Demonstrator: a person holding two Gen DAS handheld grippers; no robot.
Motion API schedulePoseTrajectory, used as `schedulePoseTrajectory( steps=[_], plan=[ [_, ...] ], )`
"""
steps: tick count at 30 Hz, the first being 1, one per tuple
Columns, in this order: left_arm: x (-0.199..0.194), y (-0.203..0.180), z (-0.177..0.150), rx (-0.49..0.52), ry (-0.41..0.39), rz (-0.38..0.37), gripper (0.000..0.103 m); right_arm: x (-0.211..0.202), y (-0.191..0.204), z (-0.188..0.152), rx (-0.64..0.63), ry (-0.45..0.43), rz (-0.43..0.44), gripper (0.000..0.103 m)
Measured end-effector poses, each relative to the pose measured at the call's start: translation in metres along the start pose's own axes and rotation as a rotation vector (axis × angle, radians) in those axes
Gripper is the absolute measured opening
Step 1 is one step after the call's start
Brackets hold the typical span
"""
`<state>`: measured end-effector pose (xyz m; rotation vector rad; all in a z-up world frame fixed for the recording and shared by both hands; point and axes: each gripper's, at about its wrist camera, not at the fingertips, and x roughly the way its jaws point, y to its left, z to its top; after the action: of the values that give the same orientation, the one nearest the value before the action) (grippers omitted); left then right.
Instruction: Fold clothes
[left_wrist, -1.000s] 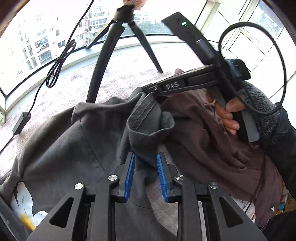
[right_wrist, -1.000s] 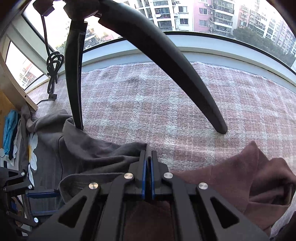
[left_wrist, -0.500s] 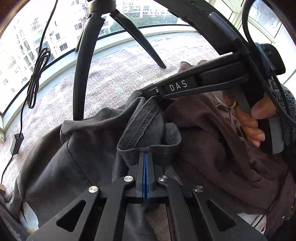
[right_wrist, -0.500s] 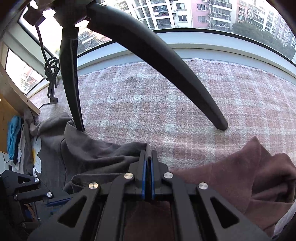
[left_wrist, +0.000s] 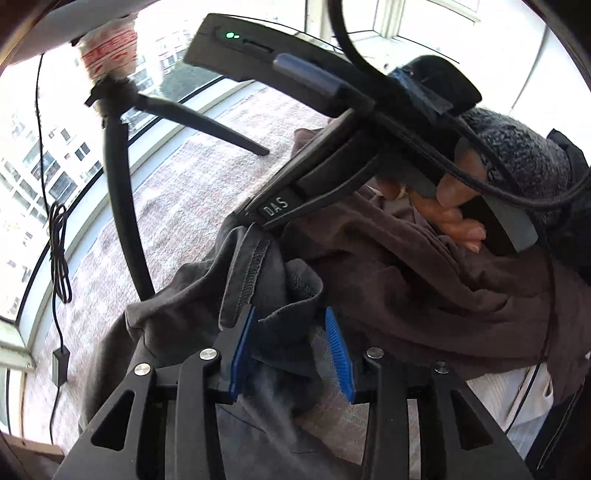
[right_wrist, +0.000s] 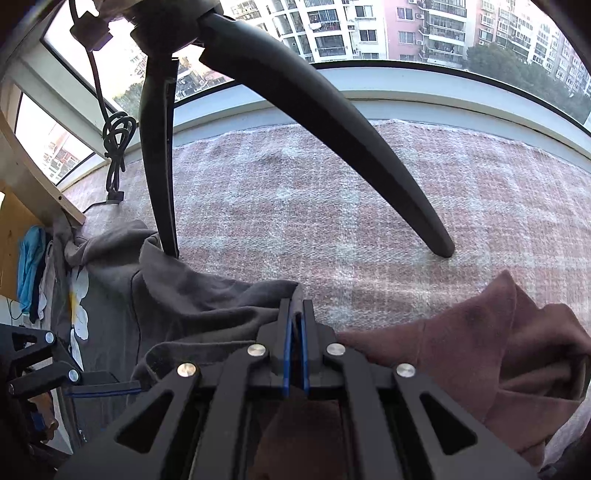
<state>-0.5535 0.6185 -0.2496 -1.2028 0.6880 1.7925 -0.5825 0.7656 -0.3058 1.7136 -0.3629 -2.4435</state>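
Gaping left tool (left_wrist: 291, 350) straddles grey garment (left_wrist: 177, 302); right-wrist view alone shows right tool (right_wrist: 294, 328) pinching it.

Right gripper (right_wrist: 294, 332) pinching grey garment (right_wrist: 192, 295), maroon garment (right_wrist: 480, 350) beside, plaid blanket (right_wrist: 295, 206)

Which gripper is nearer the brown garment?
Right. The right gripper sits at the brown garment, pinching the grey garment's edge; the left gripper is open around grey fabric beside it.

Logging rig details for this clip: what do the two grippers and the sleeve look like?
Both grippers, the left gripper and the right gripper, have black frames with silver screws and blue ribbed pads. The right one carries white "DAS" lettering, a green light and a black cable. The sleeve is dark fuzzy knit.
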Motion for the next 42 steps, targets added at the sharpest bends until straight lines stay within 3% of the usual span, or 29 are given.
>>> schedulePoseTrajectory(
  steps=[4,6,8,9,14,19,21,26,30,32,35,37,42],
  plan=[
    [0.013,0.001,0.015,0.104,0.043,0.015,0.038,0.0,0.0,-0.006,0.012,-0.008,0.005,0.004],
    [0.018,0.003,0.016,0.123,0.061,-0.011,0.033,0.0,0.0,-0.009,0.019,-0.012,0.007,0.004],
    [0.022,0.003,0.016,0.138,0.072,-0.026,0.004,0.001,-0.001,-0.012,0.025,-0.016,0.01,0.004],
    [0.023,0.003,0.015,0.144,0.074,-0.029,0.002,0.001,-0.001,-0.014,0.028,-0.018,0.011,0.004],
    [0.002,0.0,0.007,0.128,0.034,-0.104,0.002,-0.004,0.001,-0.019,0.038,-0.04,0.017,0.004],
    [-0.035,0.003,0.017,0.017,-0.12,-0.25,0.002,-0.024,0.014,-0.012,0.04,-0.11,0.018,0.004],
    [-0.022,0.002,0.022,0.016,-0.13,-0.233,0.002,-0.026,0.018,-0.011,0.036,-0.119,0.013,0.004],
    [0.013,0.008,0.023,-0.083,-0.086,-0.279,0.002,-0.002,0.025,-0.013,0.061,-0.087,0.025,0.005],
    [0.013,-0.002,0.017,-0.136,-0.174,-0.267,0.002,-0.002,0.019,-0.026,0.121,-0.08,0.108,0.004],
    [0.02,-0.006,0.012,-0.152,-0.17,-0.276,0.002,-0.008,0.019,-0.034,0.121,-0.076,0.107,0.005],
    [0.035,-0.044,0.009,-0.198,-0.165,-0.256,0.002,-0.004,0.024,-0.028,0.103,-0.087,0.062,0.028],
    [0.022,-0.024,-0.001,-0.225,-0.184,-0.254,0.006,-0.011,0.023,-0.032,0.095,-0.111,0.054,0.042],
    [-0.013,0.026,-0.027,-0.293,-0.233,-0.248,0.024,-0.023,0.021,-0.025,0.042,-0.065,0.068,0.042]
  ],
)
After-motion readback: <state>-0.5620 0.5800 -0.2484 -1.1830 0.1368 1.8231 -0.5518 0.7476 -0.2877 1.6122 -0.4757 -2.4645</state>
